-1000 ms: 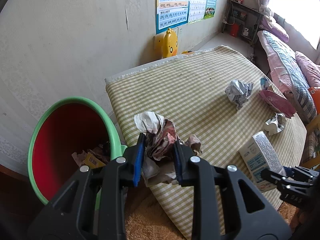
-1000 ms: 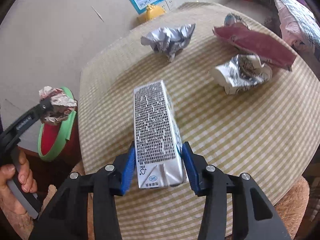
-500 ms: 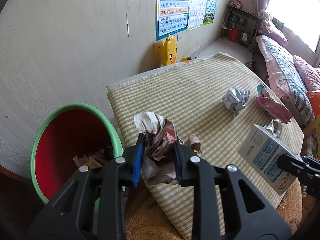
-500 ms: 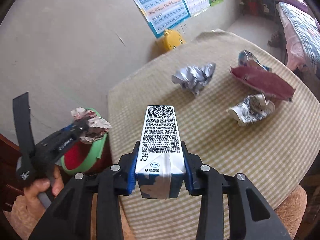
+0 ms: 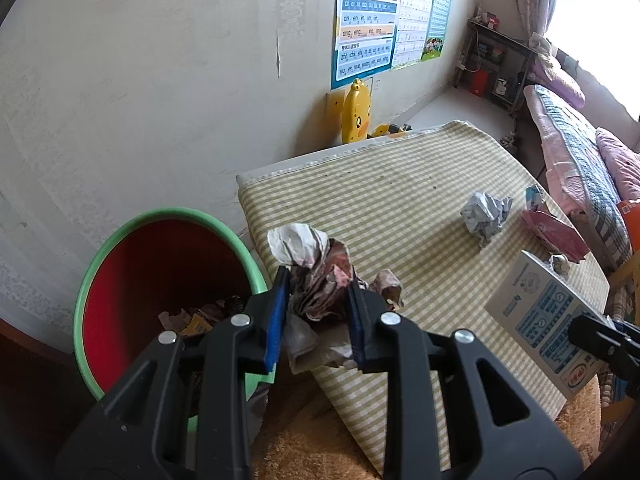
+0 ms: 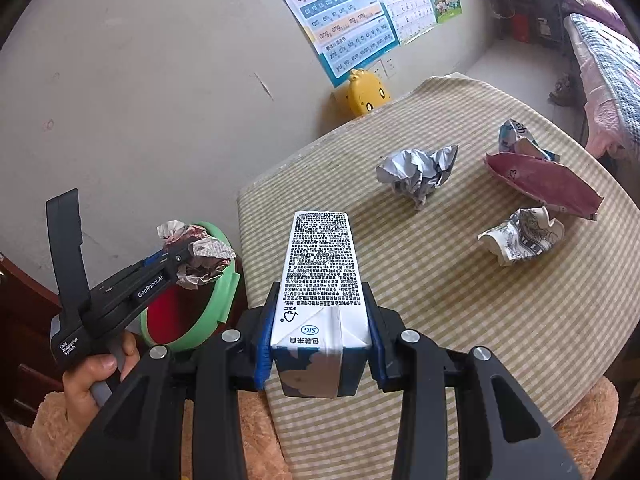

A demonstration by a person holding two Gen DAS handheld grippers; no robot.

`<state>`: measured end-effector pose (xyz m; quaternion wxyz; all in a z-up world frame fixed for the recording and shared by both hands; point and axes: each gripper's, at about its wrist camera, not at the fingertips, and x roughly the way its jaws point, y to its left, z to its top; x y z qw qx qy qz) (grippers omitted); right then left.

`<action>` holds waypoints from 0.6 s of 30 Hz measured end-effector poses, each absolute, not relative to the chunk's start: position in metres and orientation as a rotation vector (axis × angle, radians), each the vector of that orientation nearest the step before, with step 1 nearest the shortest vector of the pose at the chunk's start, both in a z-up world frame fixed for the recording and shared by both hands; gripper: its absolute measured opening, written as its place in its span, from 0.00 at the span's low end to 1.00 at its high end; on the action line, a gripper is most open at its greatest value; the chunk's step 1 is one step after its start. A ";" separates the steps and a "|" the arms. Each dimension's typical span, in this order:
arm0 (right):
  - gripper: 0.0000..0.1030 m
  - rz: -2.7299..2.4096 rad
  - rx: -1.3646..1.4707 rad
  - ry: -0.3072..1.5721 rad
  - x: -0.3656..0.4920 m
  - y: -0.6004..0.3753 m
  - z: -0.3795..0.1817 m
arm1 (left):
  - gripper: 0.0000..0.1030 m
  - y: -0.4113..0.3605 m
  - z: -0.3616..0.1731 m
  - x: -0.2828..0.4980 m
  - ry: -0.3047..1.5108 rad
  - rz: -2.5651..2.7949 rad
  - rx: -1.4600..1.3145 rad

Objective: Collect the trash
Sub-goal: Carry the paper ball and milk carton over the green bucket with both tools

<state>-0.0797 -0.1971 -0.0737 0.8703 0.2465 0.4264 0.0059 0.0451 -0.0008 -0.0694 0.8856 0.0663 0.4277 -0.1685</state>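
- Holding tight, the left gripper has its blue pads pressed on a crumpled paper wad, so it is almost fully closed.
- That wad is up in the air, just past the near corner of the surface and beside the bucket.
- The bucket is green outside and red inside, and it has some scraps at the bottom. It stands by the wall, just beside the surface.
- A hand grips the handle of the left gripper, seen in the right wrist view.
- The right gripper is squeezed on a milk carton. Its jaws have just been closing on the carton, and the pads now press both sides.
- The carton is lifted off the checked cloth and points away from the camera, with small black print on top.
- More trash lies on the surface: a grey crumpled paper in the middle, a dark red wrapper farther right, and a white printed scrap near it.
- A small blue and white scrap sits just behind the red wrapper.
- A yellow duck toy stands by the wall behind the surface, under the letter posters.
- A bed is on the far right.
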 end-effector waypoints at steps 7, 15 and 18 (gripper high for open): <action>0.34 0.029 0.509 0.892 -0.074 -0.194 -0.074 | 0.24 0.005 -0.069 0.049 0.888 -0.335 0.132; 0.34 0.081 0.479 0.881 -0.061 -0.175 -0.064 | 0.24 0.025 -0.070 0.055 0.891 -0.289 0.110; 0.34 0.107 0.462 0.883 -0.055 -0.165 -0.062 | 0.24 0.035 -0.071 0.056 0.891 -0.269 0.101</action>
